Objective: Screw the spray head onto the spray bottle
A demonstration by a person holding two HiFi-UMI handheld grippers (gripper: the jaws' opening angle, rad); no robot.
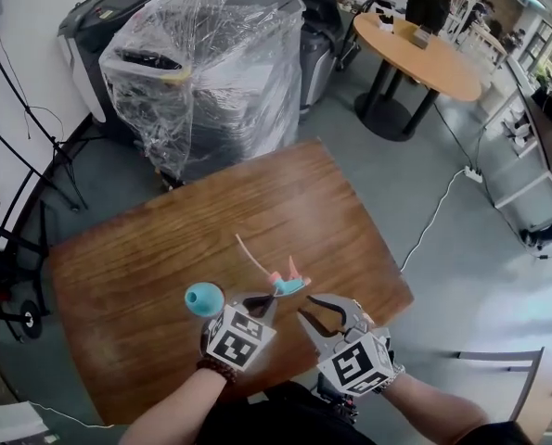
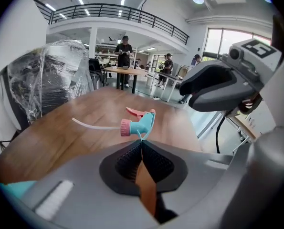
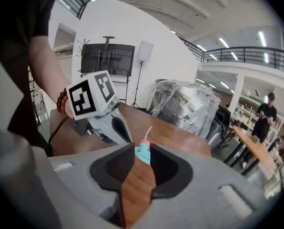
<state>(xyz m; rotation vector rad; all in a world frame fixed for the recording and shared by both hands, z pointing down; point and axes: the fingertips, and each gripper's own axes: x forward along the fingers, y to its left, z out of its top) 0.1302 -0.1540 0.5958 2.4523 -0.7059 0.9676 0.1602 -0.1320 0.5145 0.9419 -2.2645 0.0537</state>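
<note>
The spray head (image 1: 287, 283), teal with a pink trigger and collar and a white dip tube, hangs just over the wooden table (image 1: 164, 248). My left gripper (image 1: 270, 298) is shut on a thin teal edge of it. In the left gripper view the spray head (image 2: 139, 123) sits right at the closed tips of the left gripper (image 2: 142, 143). My right gripper (image 1: 311, 305) is open beside it; in its own view the jaws (image 3: 142, 149) stand apart, with the teal spray head (image 3: 142, 154) just past them, untouched. The teal bottle (image 1: 204, 298) stands left of my left gripper.
A plastic-wrapped machine (image 1: 201, 63) stands beyond the table's far edge. A round table (image 1: 415, 49) is at the back right, and a white cable (image 1: 438, 216) runs over the floor. The table's near edge lies under my arms. People (image 2: 125, 51) stand far behind.
</note>
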